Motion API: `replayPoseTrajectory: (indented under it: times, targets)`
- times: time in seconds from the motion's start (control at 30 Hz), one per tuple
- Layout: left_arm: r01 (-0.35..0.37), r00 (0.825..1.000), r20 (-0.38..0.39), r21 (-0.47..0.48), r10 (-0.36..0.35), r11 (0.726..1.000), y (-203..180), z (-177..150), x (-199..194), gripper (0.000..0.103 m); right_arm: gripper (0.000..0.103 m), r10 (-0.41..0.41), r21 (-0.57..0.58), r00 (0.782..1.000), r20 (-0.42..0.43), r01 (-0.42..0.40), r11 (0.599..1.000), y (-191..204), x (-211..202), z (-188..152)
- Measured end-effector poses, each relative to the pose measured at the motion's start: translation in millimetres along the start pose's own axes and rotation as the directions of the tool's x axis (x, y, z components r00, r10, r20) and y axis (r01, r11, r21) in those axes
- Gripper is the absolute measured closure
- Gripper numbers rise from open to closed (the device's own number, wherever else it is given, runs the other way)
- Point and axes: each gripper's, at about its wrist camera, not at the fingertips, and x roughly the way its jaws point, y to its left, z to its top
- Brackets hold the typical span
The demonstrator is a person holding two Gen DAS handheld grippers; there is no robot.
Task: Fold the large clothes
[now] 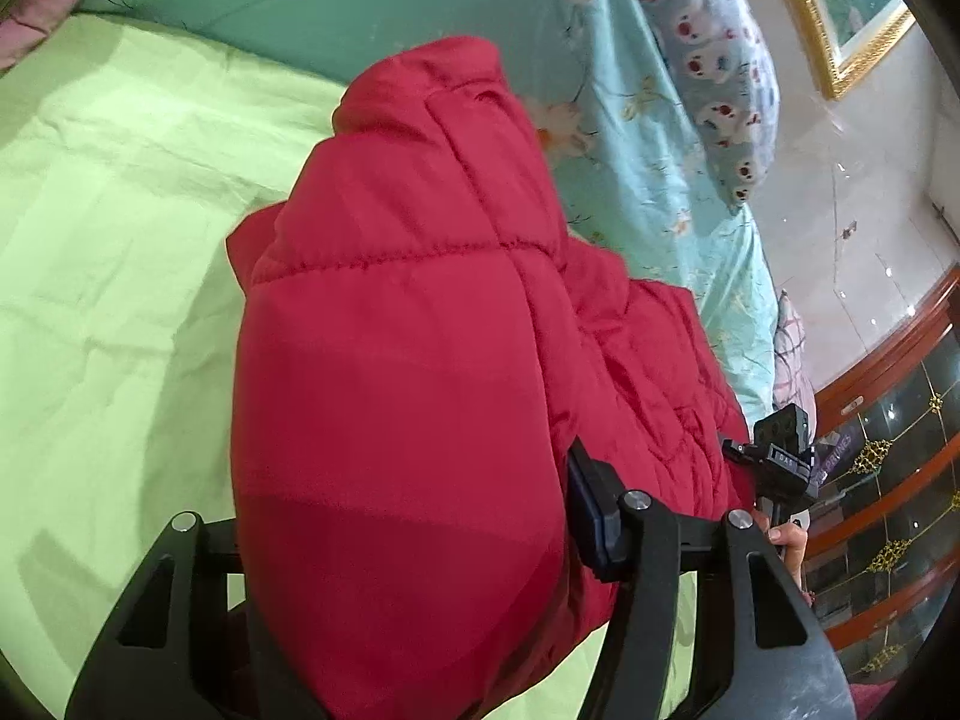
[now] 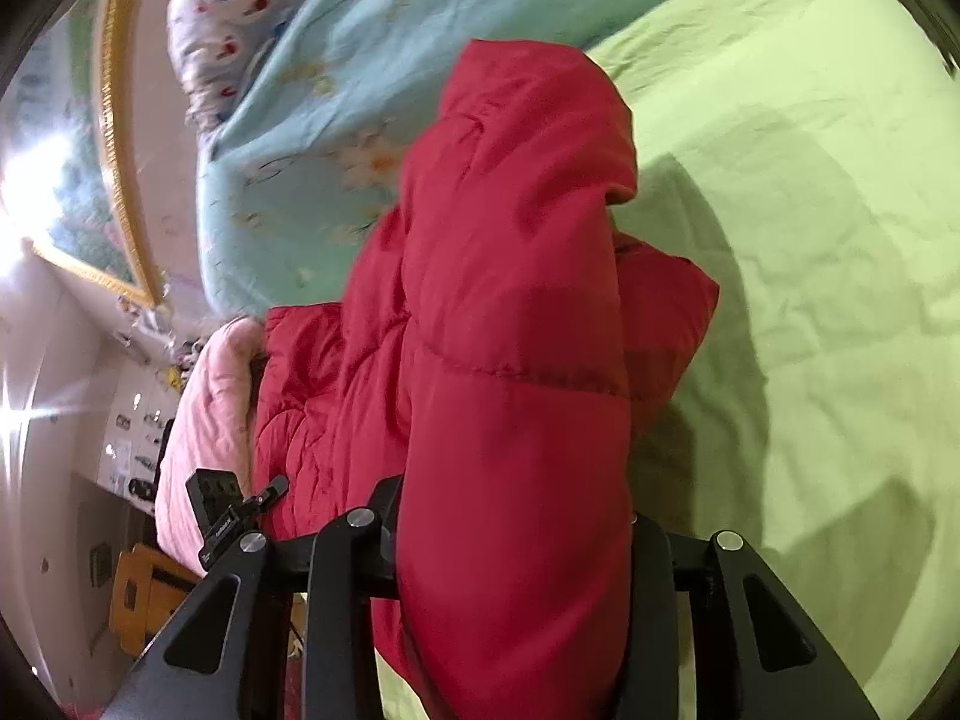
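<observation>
A red puffer jacket (image 1: 408, 372) fills the middle of both views, its thick quilted bulk held between the fingers of each gripper and lifted over a green sheet (image 1: 120, 252). From the left wrist, the left gripper (image 1: 390, 546) is clamped on a padded fold, and past its right finger the right gripper (image 1: 780, 456) shows with part of the person's hand (image 1: 789, 540) on it. From the right wrist, the right gripper (image 2: 510, 534) squeezes a similar fold, and the left gripper (image 2: 231, 510) sits low at the left, beside a pink quilt (image 2: 204, 420) that the left view barely catches. Only the left view shows the dark wood cabinet (image 1: 888, 468) with gilt trim at the far right; only the right view shows a wooden stool (image 2: 144, 594) on the floor and glare from a light at the left edge. The bed carries a pale blue floral duvet (image 1: 630, 120) heaped at the far side, a patterned pillow (image 1: 714, 66) on top of it, and a gold-framed picture (image 1: 840, 12) on the wall behind. The jacket hides most of the near sheet and each gripper's fingertips.
</observation>
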Motion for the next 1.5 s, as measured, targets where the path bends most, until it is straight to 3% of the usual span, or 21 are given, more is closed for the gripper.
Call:
replayPoseTrajectory:
  times: [0.47,0.77,1.0,1.3,1.5]
  targets:
    - [-0.031,0.999,0.027,-0.023,0.031,0.999,-10,-86,-71,0.046,0.066,0.023,-0.017,0.999,-0.045,-0.024,1.0,21,-24,-85]
    - [-0.03,1.0,0.008,-0.021,0.03,0.999,-7,-117,-86,0.046,0.066,0.034,0.031,0.999,-0.042,-0.032,0.999,14,-41,-132]
    - [-0.039,0.999,-0.033,-0.09,0.036,0.995,17,-129,-77,0.046,0.065,0.026,0.058,0.999,-0.031,-0.024,0.998,11,-39,-143]
    - [-0.051,0.998,-0.046,-0.089,0.048,0.995,13,-131,-78,0.044,0.064,0.017,0.079,1.0,-0.024,-0.015,0.997,10,-38,-154]
    - [-0.069,0.995,-0.073,-0.124,0.06,0.99,28,-127,-68,0.038,0.052,-0.052,0.071,0.998,-0.031,0.054,0.996,10,-29,-148]
